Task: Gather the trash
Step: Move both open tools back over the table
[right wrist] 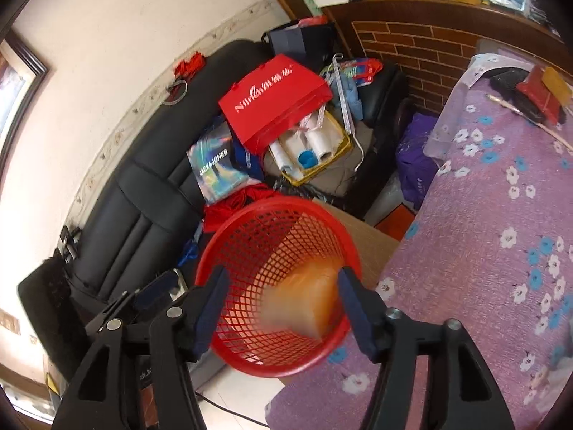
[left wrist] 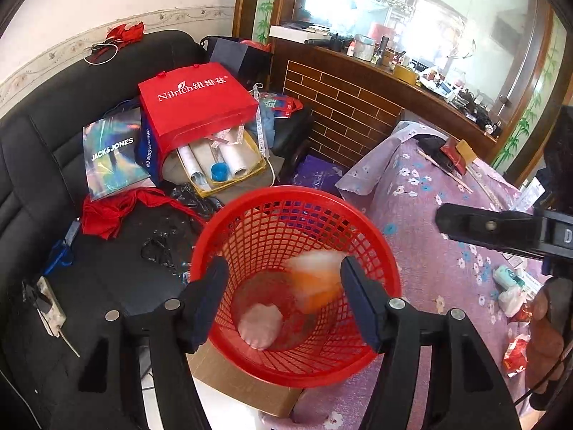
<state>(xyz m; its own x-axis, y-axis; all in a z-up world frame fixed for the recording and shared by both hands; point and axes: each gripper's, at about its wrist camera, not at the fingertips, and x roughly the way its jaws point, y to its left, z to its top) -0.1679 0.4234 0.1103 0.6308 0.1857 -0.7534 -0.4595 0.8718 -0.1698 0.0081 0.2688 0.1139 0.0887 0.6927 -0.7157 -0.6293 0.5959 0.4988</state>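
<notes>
A red mesh basket [left wrist: 272,211] stands on a cardboard box beside the table; it also shows in the right wrist view [right wrist: 229,236]. A crumpled pale tissue [left wrist: 259,326] lies on its bottom. A blurred orange-and-white wrapper [left wrist: 317,279] is in mid-air inside the basket, also in the right wrist view [right wrist: 304,304], touching neither gripper. My left gripper [left wrist: 283,304] is open over the basket. My right gripper [right wrist: 281,308] is open over the basket; its finger [left wrist: 476,224] shows at the right in the left wrist view. More wrappers [left wrist: 515,301] lie on the table.
A table with a purple flowered cloth [left wrist: 429,215] is to the right. A black sofa [left wrist: 43,165] on the left holds a red Nilrich bag [left wrist: 197,104], a Jack&Jones bag [left wrist: 111,154], paper rolls and red cloth. A brick-patterned counter [left wrist: 340,107] stands behind.
</notes>
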